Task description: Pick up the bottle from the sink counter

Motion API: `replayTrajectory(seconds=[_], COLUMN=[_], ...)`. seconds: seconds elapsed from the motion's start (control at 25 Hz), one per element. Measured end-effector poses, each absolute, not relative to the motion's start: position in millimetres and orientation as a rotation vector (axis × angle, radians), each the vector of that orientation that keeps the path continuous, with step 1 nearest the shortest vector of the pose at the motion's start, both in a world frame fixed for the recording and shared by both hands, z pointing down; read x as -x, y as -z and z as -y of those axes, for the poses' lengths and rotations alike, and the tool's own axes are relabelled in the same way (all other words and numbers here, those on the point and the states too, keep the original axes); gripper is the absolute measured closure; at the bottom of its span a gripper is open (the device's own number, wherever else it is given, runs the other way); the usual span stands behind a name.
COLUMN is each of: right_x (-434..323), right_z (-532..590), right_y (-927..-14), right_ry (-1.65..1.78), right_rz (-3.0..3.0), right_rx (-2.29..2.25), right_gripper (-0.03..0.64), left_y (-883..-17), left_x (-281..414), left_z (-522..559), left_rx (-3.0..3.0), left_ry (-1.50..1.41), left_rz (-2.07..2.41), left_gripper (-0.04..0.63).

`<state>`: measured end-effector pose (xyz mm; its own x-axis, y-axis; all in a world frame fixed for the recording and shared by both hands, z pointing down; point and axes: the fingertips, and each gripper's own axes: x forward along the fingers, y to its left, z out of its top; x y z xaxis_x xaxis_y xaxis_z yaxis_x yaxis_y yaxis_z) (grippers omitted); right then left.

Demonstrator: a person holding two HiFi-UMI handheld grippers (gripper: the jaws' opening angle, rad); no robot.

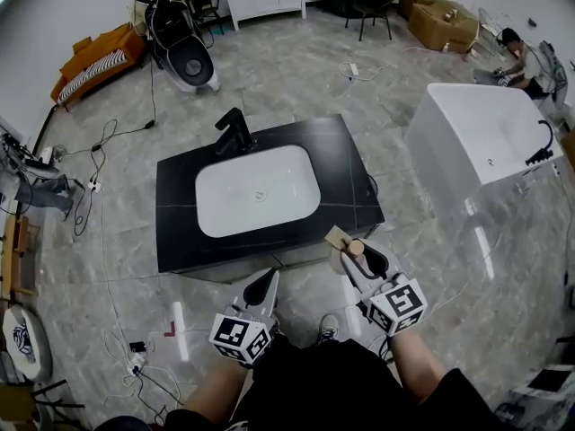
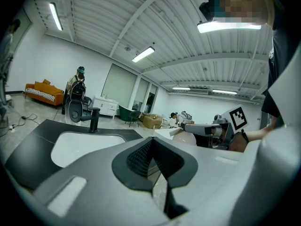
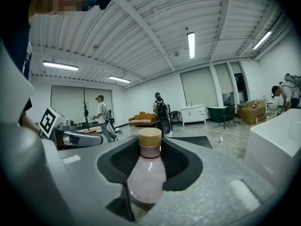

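A pale pink bottle with a tan cap stands upright between the jaws of my right gripper, which is shut on it. In the head view the bottle is held just off the front right corner of the black sink counter, in my right gripper. My left gripper hangs in front of the counter's front edge with its jaws together and nothing in them. The left gripper view shows these jaws shut, with the white basin beyond.
The counter holds a white basin and a black faucet. A small tan flat piece lies at its front right edge. A white bathtub stands to the right. Cables cross the floor at left, and people stand in the background.
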<state>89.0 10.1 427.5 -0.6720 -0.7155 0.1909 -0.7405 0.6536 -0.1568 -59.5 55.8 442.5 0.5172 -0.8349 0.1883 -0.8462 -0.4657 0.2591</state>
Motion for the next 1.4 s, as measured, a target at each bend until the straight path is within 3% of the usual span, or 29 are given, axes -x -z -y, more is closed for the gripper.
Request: replayTrajectory(seconds=[1.4], right_x=[-98], right_z=[-43], right_y=[-426], right_ry=[-0.28], right_rz=[2.834], right_rx=[-1.022], right_gripper=[0.476], left_y=[-436], left_x=[38], left_z=[-103], left_rx=[-2.397], left_ry=[-0.039], left_rz=[1.55], left_gripper=[0.592])
